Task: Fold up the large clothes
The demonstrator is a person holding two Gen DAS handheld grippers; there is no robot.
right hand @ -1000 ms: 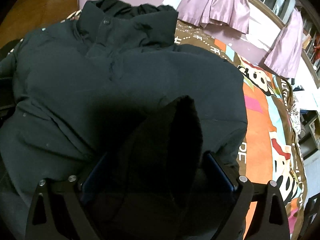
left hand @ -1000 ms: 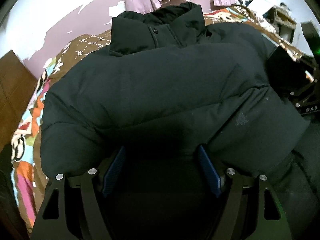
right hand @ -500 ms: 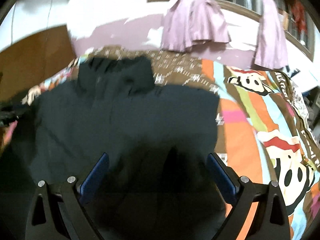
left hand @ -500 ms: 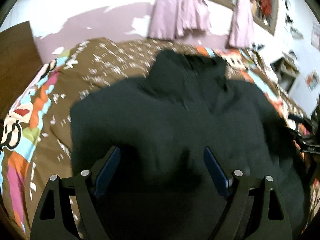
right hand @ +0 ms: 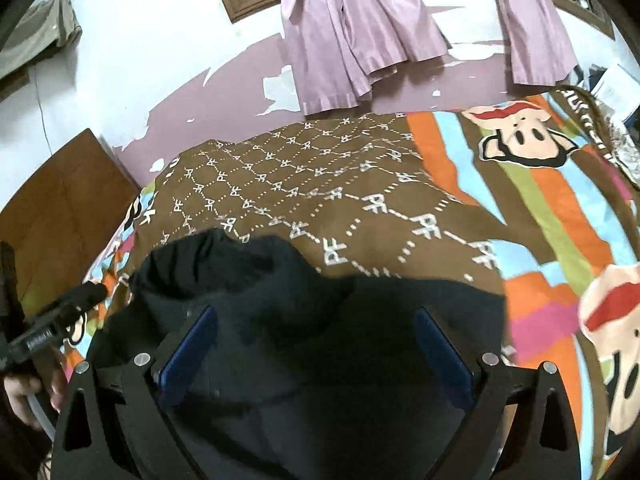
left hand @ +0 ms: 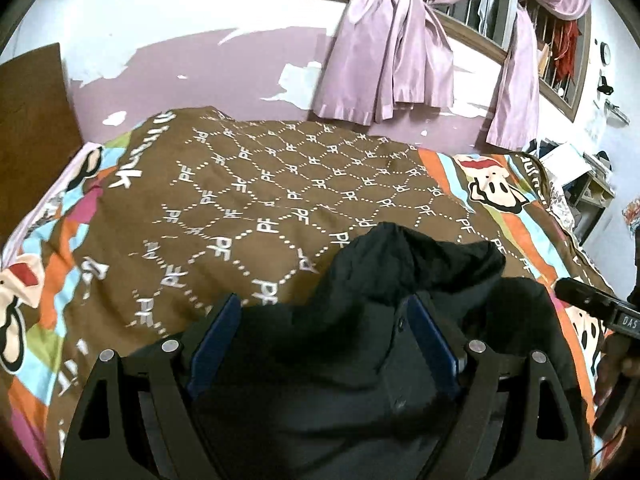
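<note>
Both grippers have risen and drawn back since a second ago: then the black jacket filled each view with its collar upright, now most of the patterned bedspread lies bare beyond it and the jacket is a compact dark mound at the near edge of the bed. Going left to right, a brown wooden headboard stands at the far left. Next comes the left gripper, its blue pads spread wide; dark fabric lies under and between them, but the pads do not seem to press on it, so it looks released. The jacket's collar ridge pokes up just beyond. Further right, the right gripper likewise stands wide over the bundle, apparently holding nothing, though its fabric is too dark to be sure.

My judgement is that a fold has just been laid and the hands are clearing away. To do this well, lift straight off without snagging the puffy shell, since down springs back readily. Then check that the edges line up, and press the mound flat before taking the next fold. The purple curtains hang well behind, out of the way.
</note>
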